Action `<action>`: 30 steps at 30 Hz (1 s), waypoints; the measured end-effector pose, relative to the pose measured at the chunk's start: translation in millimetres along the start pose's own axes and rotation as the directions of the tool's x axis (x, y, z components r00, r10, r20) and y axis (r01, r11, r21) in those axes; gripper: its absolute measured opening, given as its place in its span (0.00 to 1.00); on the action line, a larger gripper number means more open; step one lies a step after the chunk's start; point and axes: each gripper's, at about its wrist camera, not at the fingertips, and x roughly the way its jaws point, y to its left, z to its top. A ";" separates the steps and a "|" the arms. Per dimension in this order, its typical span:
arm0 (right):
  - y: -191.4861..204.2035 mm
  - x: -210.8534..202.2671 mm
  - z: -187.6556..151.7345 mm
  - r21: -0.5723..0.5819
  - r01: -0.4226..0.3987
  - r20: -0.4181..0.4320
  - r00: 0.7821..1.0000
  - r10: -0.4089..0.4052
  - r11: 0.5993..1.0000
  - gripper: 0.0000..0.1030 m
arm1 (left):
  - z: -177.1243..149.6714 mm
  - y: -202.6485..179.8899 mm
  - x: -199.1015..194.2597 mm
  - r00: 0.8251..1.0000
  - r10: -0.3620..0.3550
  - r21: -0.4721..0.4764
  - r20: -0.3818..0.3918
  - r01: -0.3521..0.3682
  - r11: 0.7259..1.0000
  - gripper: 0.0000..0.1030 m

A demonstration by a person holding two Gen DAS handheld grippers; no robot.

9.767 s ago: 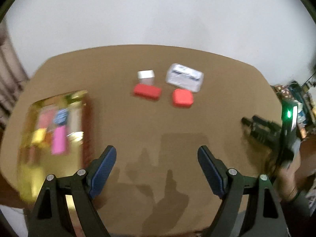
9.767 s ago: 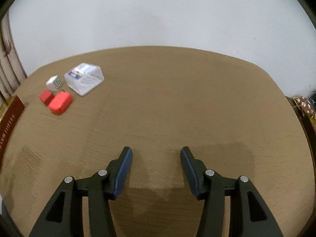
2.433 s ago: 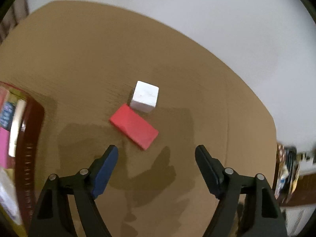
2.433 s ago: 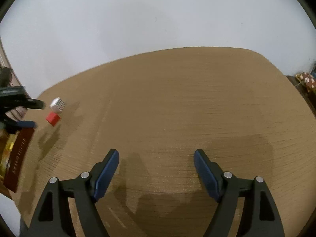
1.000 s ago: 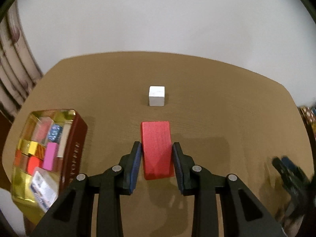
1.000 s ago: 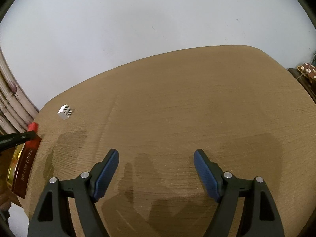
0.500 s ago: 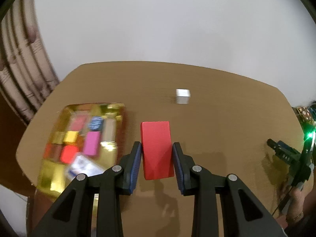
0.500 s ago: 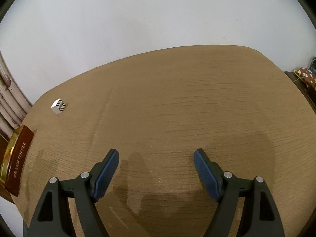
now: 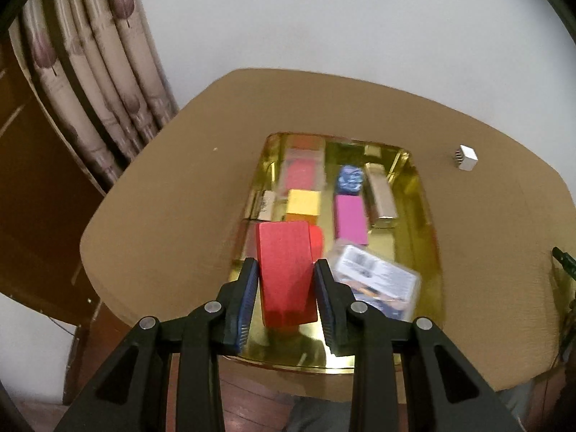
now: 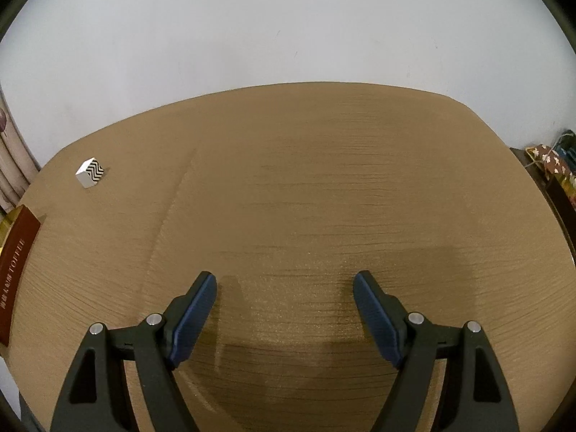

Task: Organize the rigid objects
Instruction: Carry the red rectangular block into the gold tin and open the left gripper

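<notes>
My left gripper [image 9: 286,270] is shut on a red block [image 9: 284,270] and holds it above the near part of a gold tin [image 9: 430,252]. The tin holds several items: a pink block [image 9: 350,219], a yellow block [image 9: 304,201], a blue object [image 9: 348,176], a clear card box [image 9: 378,282]. A white cube with a black zigzag face [image 9: 466,156] stands on the table right of the tin; it also shows in the right wrist view [image 10: 90,172]. My right gripper [image 10: 284,288] is open and empty above bare table.
The round wooden table [image 10: 324,198] ends close to the tin's near side. The tin's brown side [image 10: 14,266] shows at the left edge of the right wrist view. A curtain [image 9: 90,72] hangs behind the table's left. Clutter [image 10: 550,165] lies at the far right.
My left gripper closed on the red block, lifted it and carried it left over the tin. The right gripper stayed open, nearly still.
</notes>
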 end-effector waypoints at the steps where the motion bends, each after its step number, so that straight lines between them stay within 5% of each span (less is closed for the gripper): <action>1: 1.7 1.3 0.5 -0.002 0.003 -0.001 1.000 -0.003 1.000 0.79 | 0.9 5.2 4.0 1.000 -0.007 -0.006 -0.011 0.007 1.000 0.28; 22: -5.6 -9.3 -0.5 0.014 -0.014 0.007 1.000 0.014 1.000 0.79 | -18.0 13.2 52.4 0.985 -0.028 0.032 -0.171 0.034 0.999 0.28; 30: -9.9 -12.6 -1.8 0.020 -0.022 0.008 1.000 0.022 1.000 0.81 | -21.7 9.8 55.5 0.986 0.015 0.076 -0.167 -0.003 0.997 0.30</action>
